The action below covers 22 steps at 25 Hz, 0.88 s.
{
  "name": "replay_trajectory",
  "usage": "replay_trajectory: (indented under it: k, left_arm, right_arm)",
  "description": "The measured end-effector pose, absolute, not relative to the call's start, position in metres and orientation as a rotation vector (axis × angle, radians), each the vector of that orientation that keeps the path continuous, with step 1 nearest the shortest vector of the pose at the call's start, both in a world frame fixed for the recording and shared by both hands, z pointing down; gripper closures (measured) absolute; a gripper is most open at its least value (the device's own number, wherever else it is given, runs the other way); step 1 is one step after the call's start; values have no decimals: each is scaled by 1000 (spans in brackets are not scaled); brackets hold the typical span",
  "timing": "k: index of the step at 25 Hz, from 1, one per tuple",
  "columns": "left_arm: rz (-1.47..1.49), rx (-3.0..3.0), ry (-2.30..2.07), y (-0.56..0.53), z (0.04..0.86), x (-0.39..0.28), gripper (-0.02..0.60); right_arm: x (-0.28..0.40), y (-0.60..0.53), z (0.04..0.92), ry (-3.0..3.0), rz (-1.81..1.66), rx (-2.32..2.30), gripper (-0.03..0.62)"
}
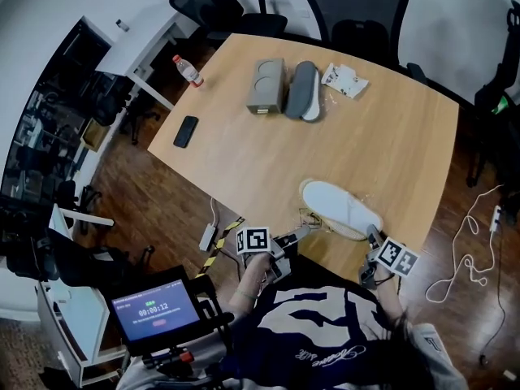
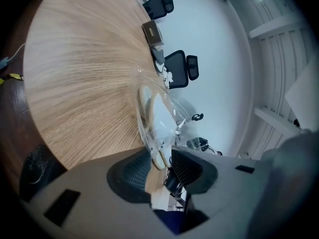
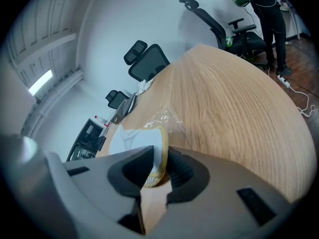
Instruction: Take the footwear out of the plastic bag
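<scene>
Right tongs (image 1: 372, 236) clenched on slipper (image 1: 337, 208) end; left tongs (image 1: 306, 231) released; slipper lies lengthwise along table (image 1: 390, 136) edge.

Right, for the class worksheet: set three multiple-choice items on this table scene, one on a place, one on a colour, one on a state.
1. In the head view, where does the black phone lie on the table?
A. near its left edge
B. at its middle
C. at its right edge

2. What colour is the slipper in the clear plastic bag?
A. black
B. white
C. red

3. How is the right hand-held gripper?
A. open and empty
B. shut on the slipper's rim
C. shut on the phone

Answers
1: A, since the head view shows the phone close to the left edge, far from the slipper.
2: B, since its upper is white with a pale rim in all three views.
3: B, since the right gripper view shows the slipper's rim pinched between the pads.
</scene>
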<state>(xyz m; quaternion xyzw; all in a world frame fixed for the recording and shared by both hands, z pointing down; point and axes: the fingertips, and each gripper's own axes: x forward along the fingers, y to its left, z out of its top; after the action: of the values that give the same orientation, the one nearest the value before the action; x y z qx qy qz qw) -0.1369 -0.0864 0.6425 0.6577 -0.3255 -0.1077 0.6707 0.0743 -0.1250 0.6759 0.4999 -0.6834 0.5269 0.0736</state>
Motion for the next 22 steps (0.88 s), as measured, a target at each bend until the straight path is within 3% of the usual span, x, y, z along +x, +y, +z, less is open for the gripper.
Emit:
replay_trajectory:
  k: [6, 11, 17, 22]
  left_arm:
    - [-271, 1439, -776, -42, 640, -133, 462]
    - [-299, 1463, -552, 5, 624, -102, 462]
    - [-587, 1675, -644, -6, 584, -114, 465]
    - [-557, 1827, -744, -2, 556, -121, 465]
  right_arm:
    - [69, -127, 675, -2048, 1441, 1484, 520]
    - [69, -130, 675, -2053, 1384, 1478, 517]
    - [72, -124, 674, -2083, 1532, 1474, 502]
    - [74, -111, 656, -2107, 1343, 1501, 470]
